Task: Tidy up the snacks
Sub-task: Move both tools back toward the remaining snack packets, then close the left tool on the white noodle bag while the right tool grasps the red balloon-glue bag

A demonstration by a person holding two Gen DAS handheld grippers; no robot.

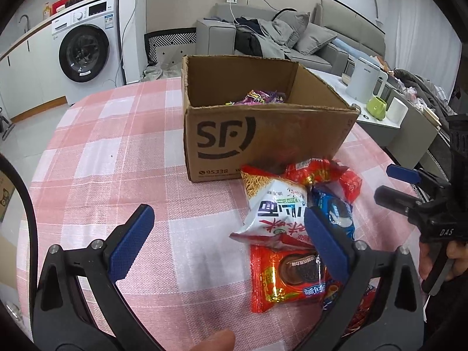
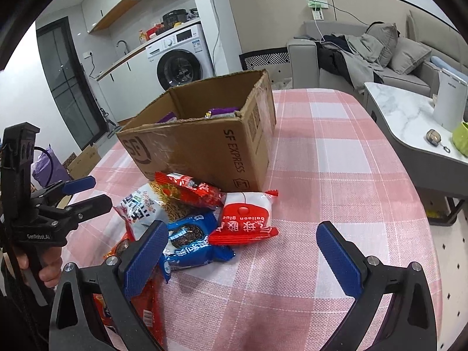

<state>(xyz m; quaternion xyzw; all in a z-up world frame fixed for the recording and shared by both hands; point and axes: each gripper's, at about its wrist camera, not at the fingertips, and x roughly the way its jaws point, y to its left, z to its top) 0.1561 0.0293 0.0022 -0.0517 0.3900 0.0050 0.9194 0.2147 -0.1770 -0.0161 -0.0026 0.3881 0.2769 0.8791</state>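
Note:
An open cardboard SF box [image 1: 257, 134] stands on the pink checked table [image 1: 117, 152] and holds purple snack packs [image 1: 260, 97]. In front of it lies a pile of snacks: a white noodle bag [image 1: 272, 210], a red pack [image 1: 321, 175], a blue cookie pack [image 1: 336, 213] and a red cookie pack [image 1: 286, 278]. My left gripper [image 1: 228, 234] is open, its right finger over the pile. In the right wrist view the box [image 2: 204, 143], the blue pack [image 2: 193, 239] and a red-white balloon glue pack [image 2: 245, 219] show. My right gripper [image 2: 242, 251] is open and empty just before the pile.
A marble side table [image 2: 409, 117] with a white kettle [image 2: 450, 102] and a green cup [image 1: 377, 106] stands to the right. A grey sofa [image 1: 307, 38] and a washing machine [image 1: 87, 46] are behind. Bare tablecloth lies left of the box.

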